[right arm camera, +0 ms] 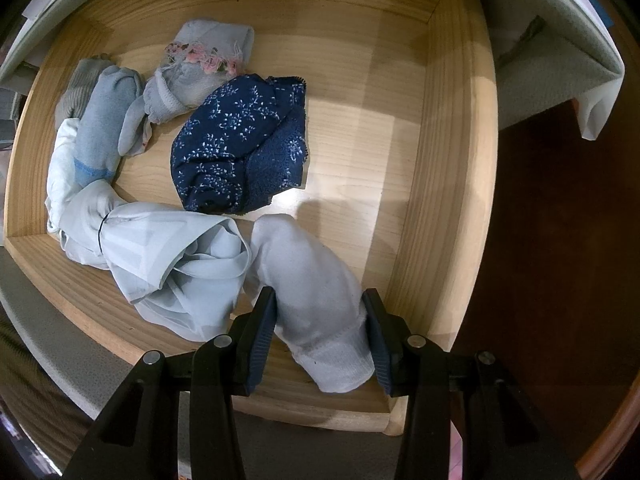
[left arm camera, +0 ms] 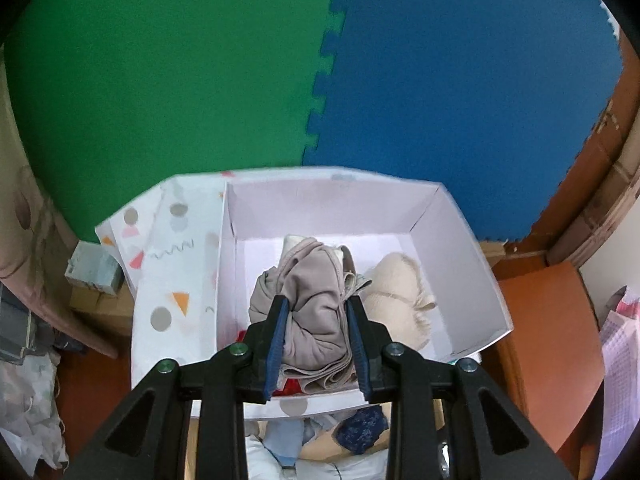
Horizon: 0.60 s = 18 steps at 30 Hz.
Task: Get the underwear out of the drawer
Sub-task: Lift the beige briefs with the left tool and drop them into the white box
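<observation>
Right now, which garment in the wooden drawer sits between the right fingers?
The white sock, lying between the right gripper's fingers at the drawer's near edge. The navy floral underwear lies farther in, untouched.

Green foam mat (left arm camera: 168, 80) joined to blue foam mat (left arm camera: 460, 80), patterned white box (left arm camera: 460, 240)

no readable text, labels, brands or numbers anywhere

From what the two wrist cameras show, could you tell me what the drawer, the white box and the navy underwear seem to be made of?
Drawer: pale wood, apparently unpainted, with visible grain and joined boards.
White box: probably thin card or paperboard, matte, with folded creases at the corners.
Navy underwear: soft printed fabric with a lace-like edge; the fibre can't be told.
</observation>
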Each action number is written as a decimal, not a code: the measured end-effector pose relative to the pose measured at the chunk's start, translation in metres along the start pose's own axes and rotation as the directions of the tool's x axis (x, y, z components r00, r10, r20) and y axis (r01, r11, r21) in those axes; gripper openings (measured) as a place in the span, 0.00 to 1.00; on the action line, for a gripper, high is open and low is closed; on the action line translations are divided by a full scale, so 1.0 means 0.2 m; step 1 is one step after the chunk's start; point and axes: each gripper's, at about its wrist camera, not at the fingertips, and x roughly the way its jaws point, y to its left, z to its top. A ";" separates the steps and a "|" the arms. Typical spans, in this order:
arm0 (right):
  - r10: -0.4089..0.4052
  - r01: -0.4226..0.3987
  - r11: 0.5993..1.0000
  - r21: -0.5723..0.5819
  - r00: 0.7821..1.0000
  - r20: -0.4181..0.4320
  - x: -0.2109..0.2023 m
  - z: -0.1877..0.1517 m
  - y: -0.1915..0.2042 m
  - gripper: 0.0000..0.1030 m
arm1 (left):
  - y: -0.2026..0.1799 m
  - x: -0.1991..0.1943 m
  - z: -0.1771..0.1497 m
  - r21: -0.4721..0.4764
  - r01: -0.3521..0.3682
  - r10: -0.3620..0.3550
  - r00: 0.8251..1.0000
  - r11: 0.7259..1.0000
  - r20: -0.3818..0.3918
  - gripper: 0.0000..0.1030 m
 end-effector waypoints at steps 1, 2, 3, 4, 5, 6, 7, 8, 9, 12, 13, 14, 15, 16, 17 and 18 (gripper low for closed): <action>0.001 -0.001 1.000 0.000 1.000 0.000 0.00 0.00 0.00 0.39 | 0.00 0.03 -0.01 0.002 -0.017 0.017 1.000 1.000 -0.012 0.29; 0.002 -0.002 1.000 -0.001 1.000 -0.001 0.00 0.00 0.00 0.39 | 0.01 0.06 -0.02 0.004 -0.029 0.029 0.999 1.000 -0.019 0.29; 0.002 -0.002 1.000 -0.001 1.000 -0.001 0.00 0.00 0.00 0.40 | 0.01 0.08 -0.03 0.005 -0.037 0.037 0.999 0.999 -0.025 0.29; 0.003 -0.003 1.000 0.000 1.000 -0.001 0.01 0.00 0.00 0.40 | 0.02 0.09 -0.04 0.001 -0.039 0.039 0.999 0.999 -0.028 0.29; 0.003 -0.003 1.000 -0.001 1.000 -0.001 0.00 0.00 0.00 0.40 | 0.02 0.09 -0.05 0.002 -0.039 0.039 0.999 0.999 -0.027 0.29; 0.004 -0.004 1.000 0.000 1.000 -0.002 0.01 0.01 -0.01 0.40 | 0.02 0.08 -0.05 0.001 -0.044 0.044 0.999 0.999 -0.027 0.30; 0.005 -0.005 1.000 0.000 1.000 -0.002 0.01 0.01 0.00 0.40 | 0.03 0.08 -0.05 -0.001 -0.045 0.045 0.999 0.999 -0.027 0.30; 0.005 -0.005 1.000 -0.001 1.000 -0.003 0.01 0.01 -0.01 0.40 | 0.03 0.08 -0.05 0.002 -0.042 0.042 0.999 0.999 -0.030 0.30; 0.004 -0.004 1.000 0.000 1.000 -0.003 0.01 0.01 -0.01 0.40 | 0.03 0.08 -0.05 0.002 -0.045 0.045 0.999 0.999 -0.030 0.31; -0.001 0.001 1.000 -0.004 1.000 -0.003 0.01 0.01 0.00 0.40 | 0.02 0.08 -0.05 0.011 -0.057 0.057 0.998 0.998 -0.033 0.34; -0.002 0.002 1.000 -0.004 1.000 -0.003 0.01 0.01 0.00 0.40 | 0.02 0.07 -0.06 0.015 -0.064 0.064 0.997 0.998 -0.033 0.34; -0.003 0.003 1.000 -0.004 1.000 -0.003 0.01 0.01 0.00 0.40 | 0.01 0.07 -0.06 0.021 -0.064 0.065 0.997 0.998 -0.034 0.34; -0.002 0.002 1.000 -0.004 1.000 -0.003 0.01 0.02 0.00 0.40 | 0.00 0.06 -0.06 0.024 -0.061 0.062 0.997 0.998 -0.036 0.35; -0.001 0.001 1.000 -0.002 1.000 -0.004 0.01 0.01 0.01 0.40 | 0.00 0.06 -0.06 0.024 -0.066 0.067 0.997 0.998 -0.039 0.37; -0.002 0.002 1.000 -0.004 1.000 -0.004 0.01 0.02 0.00 0.40 | 0.00 0.05 -0.06 0.025 -0.070 0.071 0.997 0.997 -0.040 0.38; -0.001 0.001 1.000 -0.004 1.000 -0.004 0.01 0.02 0.01 0.40 | 0.00 0.05 -0.06 0.028 -0.070 0.071 0.997 0.997 -0.041 0.39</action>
